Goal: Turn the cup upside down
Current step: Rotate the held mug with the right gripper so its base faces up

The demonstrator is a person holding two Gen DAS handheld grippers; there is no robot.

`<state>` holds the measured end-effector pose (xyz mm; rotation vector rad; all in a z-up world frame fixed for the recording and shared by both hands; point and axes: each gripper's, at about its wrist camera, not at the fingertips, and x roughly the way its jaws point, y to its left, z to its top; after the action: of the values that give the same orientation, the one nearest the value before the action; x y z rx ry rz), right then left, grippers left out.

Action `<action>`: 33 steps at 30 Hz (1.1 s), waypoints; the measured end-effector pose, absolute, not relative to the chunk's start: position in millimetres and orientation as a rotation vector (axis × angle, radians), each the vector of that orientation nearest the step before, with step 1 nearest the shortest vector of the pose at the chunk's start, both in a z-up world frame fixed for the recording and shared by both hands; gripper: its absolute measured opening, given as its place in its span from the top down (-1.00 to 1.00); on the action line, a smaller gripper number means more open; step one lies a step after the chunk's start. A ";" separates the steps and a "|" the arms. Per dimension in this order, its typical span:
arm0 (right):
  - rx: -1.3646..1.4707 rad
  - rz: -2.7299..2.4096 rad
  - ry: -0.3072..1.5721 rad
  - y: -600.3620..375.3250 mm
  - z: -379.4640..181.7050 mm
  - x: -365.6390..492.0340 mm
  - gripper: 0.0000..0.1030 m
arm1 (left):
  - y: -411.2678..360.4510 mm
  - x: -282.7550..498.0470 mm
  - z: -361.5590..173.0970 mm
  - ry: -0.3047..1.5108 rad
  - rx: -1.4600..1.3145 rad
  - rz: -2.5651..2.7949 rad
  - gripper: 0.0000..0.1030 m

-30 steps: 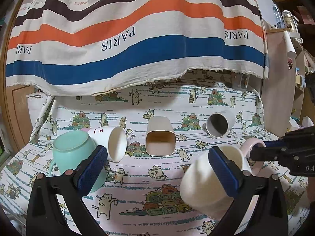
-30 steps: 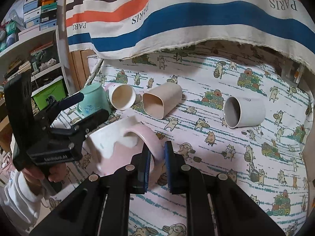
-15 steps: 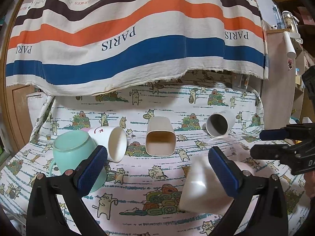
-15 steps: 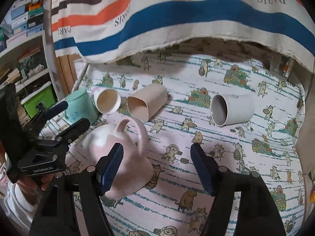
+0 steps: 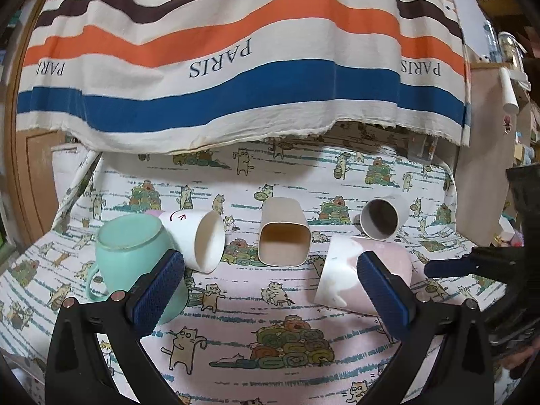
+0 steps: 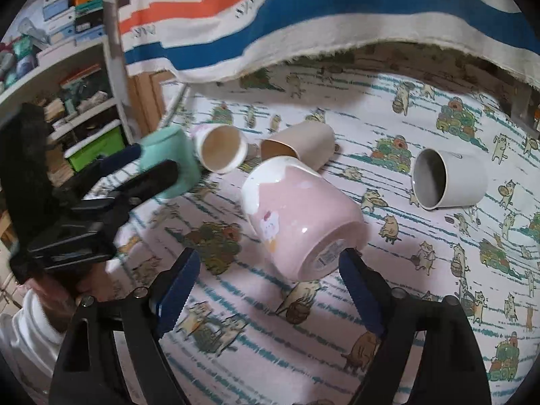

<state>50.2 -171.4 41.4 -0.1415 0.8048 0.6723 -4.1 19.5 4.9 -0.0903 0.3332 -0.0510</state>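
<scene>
Pink and white, the mug lies tilted on the cat-print tablecloth, its labelled base turned toward the right wrist camera and its rim pointing away toward 11 o'clock. The right gripper stands with jaws spread wide, one blue pad at either side of the mug's base, holding nothing; whether either pad touches the mug I cannot tell. In the left wrist view the same mug sits at 4 o'clock, partly behind the right pad of the left gripper, whose jaws are also wide apart and empty. At 9 o'clock there, a mint green mug stands mouth-down, with a white cup on its side just beside it. A beige square cup lies at centre, and a grey cup on its side at 2 o'clock. Striped PARIS cloth hangs behind.
</scene>
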 end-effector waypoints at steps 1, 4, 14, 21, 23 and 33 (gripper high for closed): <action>-0.146 0.650 0.804 -169.4 39.9 53.8 -0.66 | 20.2 -4.0 4.8 0.335 -0.094 -0.053 -0.98; -0.163 0.577 0.784 -168.2 37.9 66.3 -0.69 | 20.3 -3.7 4.7 0.336 -0.092 -0.054 -0.98; -0.206 0.634 0.768 -151.5 32.5 97.1 -0.77 | 19.7 -2.8 3.3 0.343 -0.080 -0.052 -0.98; -0.166 0.599 0.813 -147.5 22.8 105.5 -0.78 | 18.7 -0.7 1.2 0.354 -0.079 -0.063 -0.98; -0.149 0.589 0.817 -148.4 21.5 105.2 -0.78 | 18.1 0.2 1.5 0.351 -0.078 -0.062 -0.98; -0.059 0.463 0.893 -144.6 13.1 107.6 -0.78 | 19.1 -1.8 2.3 0.342 -0.081 -0.052 -0.98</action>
<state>107.6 -144.6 13.1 -0.0591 0.8931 0.4633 -1.8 19.1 2.3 -0.0812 0.3424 -0.0525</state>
